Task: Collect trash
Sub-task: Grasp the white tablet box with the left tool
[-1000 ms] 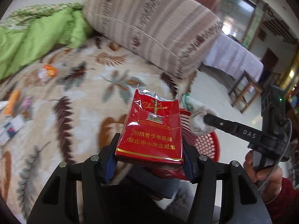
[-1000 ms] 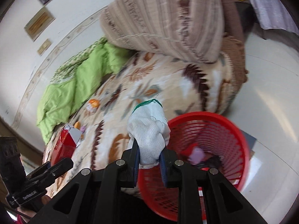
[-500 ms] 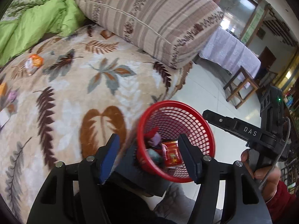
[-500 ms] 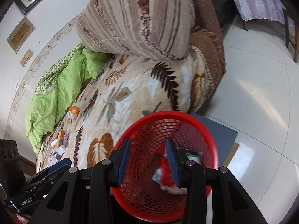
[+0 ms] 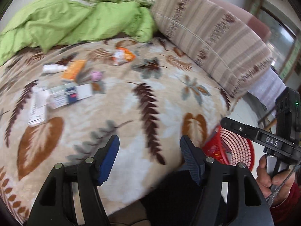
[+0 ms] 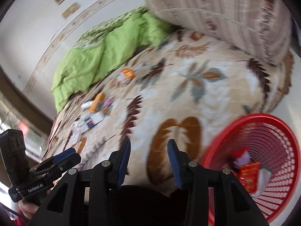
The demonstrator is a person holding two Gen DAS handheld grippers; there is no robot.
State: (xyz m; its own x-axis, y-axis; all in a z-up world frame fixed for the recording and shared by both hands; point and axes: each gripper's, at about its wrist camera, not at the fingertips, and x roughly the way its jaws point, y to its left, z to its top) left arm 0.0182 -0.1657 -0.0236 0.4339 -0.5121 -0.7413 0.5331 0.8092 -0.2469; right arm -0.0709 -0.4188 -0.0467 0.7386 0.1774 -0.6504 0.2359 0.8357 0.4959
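Both grippers hang spread and empty over the leaf-print blanket (image 5: 131, 103) — left gripper (image 5: 149, 151), right gripper (image 6: 148, 154) stamped "DAS". Boxes and wrappers (image 5: 69, 94) lie scattered beyond; red basket (image 6: 282, 131) holds trash.

Motion blur smears the scattered wrappers and boxes (image 5: 62, 94) at ten o'clock, print unreadable. The red basket (image 6: 278, 124) at four o'clock is cut by the frame edge.

The blanket (image 5: 116, 113) looks like soft, fuzzy cloth. Beside the blanket, the red basket (image 6: 278, 124) is shiny plastic mesh. On the blanket, the boxes (image 5: 69, 95) look like smooth paper.
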